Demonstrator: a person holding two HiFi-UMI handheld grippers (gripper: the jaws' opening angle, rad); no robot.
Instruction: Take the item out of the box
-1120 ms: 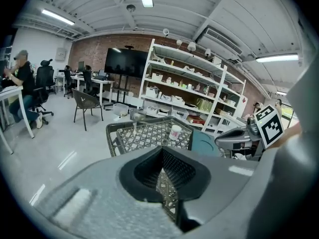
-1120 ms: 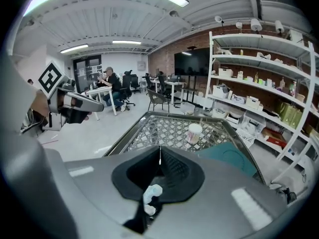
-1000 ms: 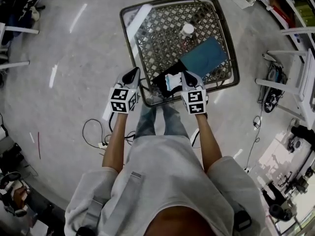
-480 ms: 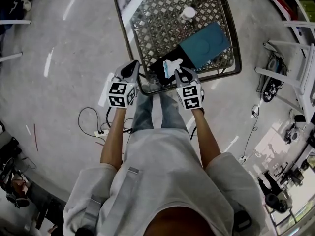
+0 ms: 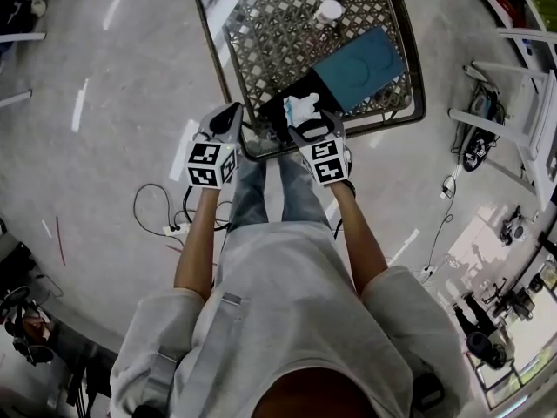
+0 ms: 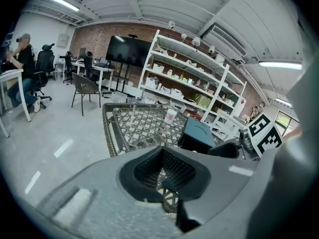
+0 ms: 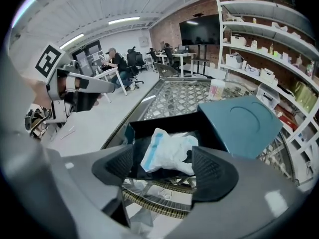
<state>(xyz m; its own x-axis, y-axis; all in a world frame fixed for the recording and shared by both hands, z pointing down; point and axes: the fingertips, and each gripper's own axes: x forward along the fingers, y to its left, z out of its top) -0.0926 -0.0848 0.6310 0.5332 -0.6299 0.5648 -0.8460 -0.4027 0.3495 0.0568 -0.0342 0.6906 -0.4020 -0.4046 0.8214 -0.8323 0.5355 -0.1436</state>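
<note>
Head view puts us at the near edge of the table (image 5: 224, 77), a glass top over lattice, with the black box (image 5: 280, 118) sitting at that near edge, towards its right corner. Its teal lid (image 5: 359, 57) is thrown back and lies on the table just behind it, so the opening step looks done to us. The item (image 5: 303, 107), a crumpled white piece with a blue stripe, still lies inside the box on its dark floor; nothing has been lifted clear. Our right gripper (image 5: 318, 129) hangs just over the near wall of the box with its jaws opening wide. In the right gripper view the item sits between and a little beyond the two pads, and neither pad presses on it, though the right one is very close to its edge. Our left gripper (image 5: 231, 116) hovers by the near left corner of the table, jaws closed together on nothing, apart from the box. A white cup (image 5: 328, 10) stands towards the far edge, well apart from all this. We judge the task at its midpoint at best: box open, tool lined up, grasp not yet made. What is left, as we read it, is to close on the item, raise it over the box wall and set it down outside.
</note>
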